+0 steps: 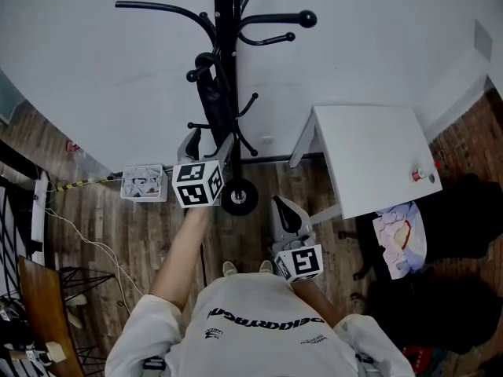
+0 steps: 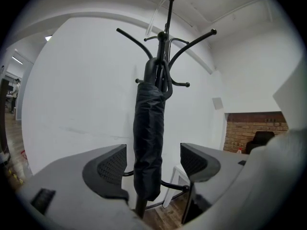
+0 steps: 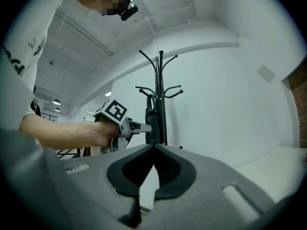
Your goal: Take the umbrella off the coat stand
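Jaws of the left gripper apart at the umbrella, not pressing it.
Left gripper (image 2: 153,163) has the folded black umbrella (image 2: 148,128) between its two pads, with a gap on each side. The umbrella hangs upright at the centre of the frame, close against the pole of the black coat stand (image 2: 169,18). Right gripper (image 3: 153,147), at lower centre of its own view, has its jaws together and holds nothing. A white table (image 1: 377,155) stands right of the stand.
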`<state>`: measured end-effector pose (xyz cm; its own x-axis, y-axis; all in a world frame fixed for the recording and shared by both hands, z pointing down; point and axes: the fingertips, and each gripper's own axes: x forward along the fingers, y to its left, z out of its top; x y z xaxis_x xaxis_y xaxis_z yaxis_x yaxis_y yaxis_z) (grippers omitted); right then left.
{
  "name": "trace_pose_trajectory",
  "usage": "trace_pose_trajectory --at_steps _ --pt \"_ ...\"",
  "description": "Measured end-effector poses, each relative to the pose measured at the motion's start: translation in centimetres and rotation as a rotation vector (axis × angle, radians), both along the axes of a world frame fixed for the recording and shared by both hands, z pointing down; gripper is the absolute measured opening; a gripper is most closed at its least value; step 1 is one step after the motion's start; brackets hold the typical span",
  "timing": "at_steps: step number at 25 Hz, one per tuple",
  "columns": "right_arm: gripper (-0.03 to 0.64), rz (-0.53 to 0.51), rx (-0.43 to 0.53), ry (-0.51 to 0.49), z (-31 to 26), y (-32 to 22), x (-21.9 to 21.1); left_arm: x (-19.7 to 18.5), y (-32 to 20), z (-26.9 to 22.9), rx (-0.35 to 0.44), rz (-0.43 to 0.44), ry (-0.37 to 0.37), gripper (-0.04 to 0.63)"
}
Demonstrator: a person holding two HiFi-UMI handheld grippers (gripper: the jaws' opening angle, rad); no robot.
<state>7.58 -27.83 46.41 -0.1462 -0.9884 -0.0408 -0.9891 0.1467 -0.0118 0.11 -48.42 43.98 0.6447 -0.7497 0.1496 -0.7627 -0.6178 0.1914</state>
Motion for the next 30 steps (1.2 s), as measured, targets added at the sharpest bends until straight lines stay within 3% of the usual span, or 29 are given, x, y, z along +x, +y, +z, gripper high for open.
trace_pose_trajectory --at_steps 10,19,22,30 --pt "-0.003 0.049 -0.001 0.01 0.1 -0.7 1.1 2.2 -4.0 1.2 -0.003 0.029 -0.053 0.344" --pt "-0.003 0.059 -0.01 0.009 0.5 -1.1 1.7 3.7 -5.7 2.2 -0.023 0.056 -0.01 0.337" --pt "-0.003 0.068 -0.006 0.005 0.3 -0.9 1.8 3.9 -5.7 2.3 -0.018 0.059 -0.009 0.279" --pt "-0.003 0.082 -0.001 -0.002 0.1 -0.1 2.4 3.4 -5.4 2.2 -0.026 0.042 -0.041 0.253"
